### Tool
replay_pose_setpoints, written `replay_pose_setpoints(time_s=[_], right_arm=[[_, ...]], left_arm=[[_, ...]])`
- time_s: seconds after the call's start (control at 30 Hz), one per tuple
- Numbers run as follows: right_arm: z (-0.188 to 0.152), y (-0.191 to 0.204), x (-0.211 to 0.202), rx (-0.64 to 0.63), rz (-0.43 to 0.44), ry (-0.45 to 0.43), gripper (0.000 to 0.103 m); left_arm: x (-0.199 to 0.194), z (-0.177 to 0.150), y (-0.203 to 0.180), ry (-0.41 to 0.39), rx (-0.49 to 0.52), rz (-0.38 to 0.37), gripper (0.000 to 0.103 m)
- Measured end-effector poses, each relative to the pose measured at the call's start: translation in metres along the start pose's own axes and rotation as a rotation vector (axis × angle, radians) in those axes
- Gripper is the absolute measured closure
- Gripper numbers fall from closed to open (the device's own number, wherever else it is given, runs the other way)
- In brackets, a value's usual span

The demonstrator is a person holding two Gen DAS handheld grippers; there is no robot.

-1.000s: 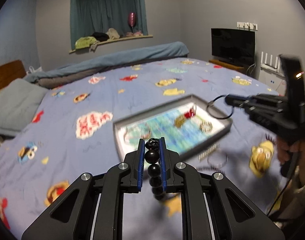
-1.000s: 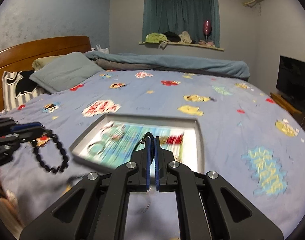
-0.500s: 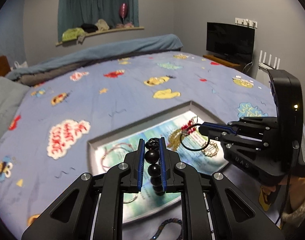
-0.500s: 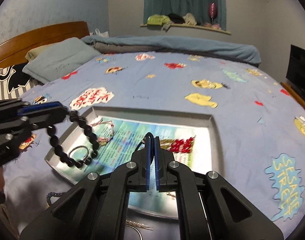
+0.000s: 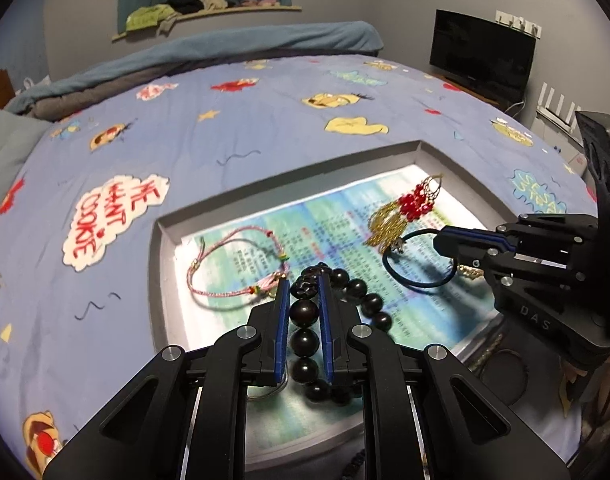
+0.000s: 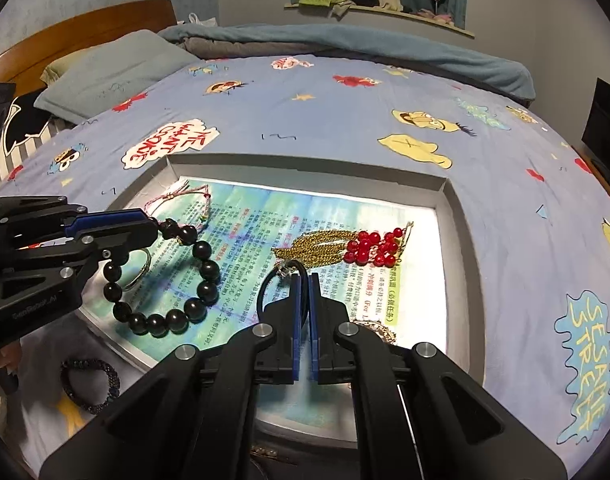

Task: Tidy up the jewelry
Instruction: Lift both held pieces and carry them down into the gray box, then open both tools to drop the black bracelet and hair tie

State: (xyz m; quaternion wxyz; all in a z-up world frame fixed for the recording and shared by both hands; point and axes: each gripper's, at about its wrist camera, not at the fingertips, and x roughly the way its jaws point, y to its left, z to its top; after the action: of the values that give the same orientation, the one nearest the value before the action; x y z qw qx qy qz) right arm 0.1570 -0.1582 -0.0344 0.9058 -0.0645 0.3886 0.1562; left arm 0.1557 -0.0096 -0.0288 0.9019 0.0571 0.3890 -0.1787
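Note:
My left gripper (image 5: 303, 282) is shut on a black bead bracelet (image 5: 303, 314). In the right wrist view this bracelet (image 6: 203, 290) hangs as a loop from the left gripper (image 6: 155, 226), low over the left part of the grey tray (image 6: 305, 164). My right gripper (image 6: 303, 280) is shut on a thin dark cord loop (image 6: 265, 286) with a small charm. That cord loop (image 5: 417, 284) hangs from the right gripper (image 5: 439, 236) just above the tray's printed paper. The tray (image 5: 157, 264) holds a pink cord bracelet (image 5: 233, 268) and a gold chain with red beads (image 5: 405, 208).
A silver ring (image 6: 143, 268) and a gold piece (image 6: 375, 328) also lie in the tray. A dark beaded bracelet (image 6: 91, 384) lies on the blue cartoon bedsheet near the tray's front left corner. Pillows (image 6: 105, 72) sit far left, a TV (image 5: 481, 56) far right.
Both grippers have come down and forward over the tray, each keeping its grip. The bead bracelet and the cord loop now hang close over the paper lining.

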Motion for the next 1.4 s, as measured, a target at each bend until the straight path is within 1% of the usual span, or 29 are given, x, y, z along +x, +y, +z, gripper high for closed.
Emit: replay_pose_setpoints(time_s=[0.23,0.63,0.73,0.77,0.83,1.0,1.13,1.23,1.3,1.37,1.4], right_arm=[[-0.001,0.003,0.007,-0.015,0.007,0.029,0.1],[-0.003,0.0,0.008,-0.005,-0.009,0.04,0.099],[-0.003,-0.002,0.007,0.002,-0.013,0.04,0.094],[-0.003,-0.003,0.006,0.005,-0.013,0.04,0.09],[-0.003,-0.004,0.005,0.011,-0.017,0.035,0.089],[-0.003,-0.006,-0.001,0.014,-0.021,0.025,0.089],[-0.002,-0.007,-0.007,0.017,-0.024,0.015,0.082],[-0.001,-0.008,-0.012,0.022,-0.027,0.005,0.079],[0.0,-0.009,-0.016,0.028,-0.031,-0.003,0.076],[0.001,-0.01,-0.021,0.036,-0.029,-0.014,0.065],[0.001,-0.011,-0.025,0.041,-0.032,-0.023,0.063]], left_arm=[[0.014,-0.003,-0.006,0.037,0.017,-0.005,0.088],[0.018,-0.004,-0.003,0.051,0.018,0.034,0.088],[0.017,-0.004,-0.003,0.052,0.017,0.036,0.087],[0.017,-0.004,-0.003,0.052,0.015,0.038,0.084],[0.015,-0.003,-0.003,0.043,0.012,0.042,0.077],[0.011,-0.002,-0.003,0.038,0.006,0.048,0.077],[0.008,-0.001,-0.004,0.034,0.006,0.057,0.068],[0.005,-0.001,-0.006,0.031,0.007,0.064,0.067],[0.002,0.0,-0.006,0.027,0.005,0.072,0.06],[-0.003,0.001,-0.007,0.014,0.001,0.082,0.047],[-0.005,0.001,-0.007,0.01,0.0,0.087,0.045]])
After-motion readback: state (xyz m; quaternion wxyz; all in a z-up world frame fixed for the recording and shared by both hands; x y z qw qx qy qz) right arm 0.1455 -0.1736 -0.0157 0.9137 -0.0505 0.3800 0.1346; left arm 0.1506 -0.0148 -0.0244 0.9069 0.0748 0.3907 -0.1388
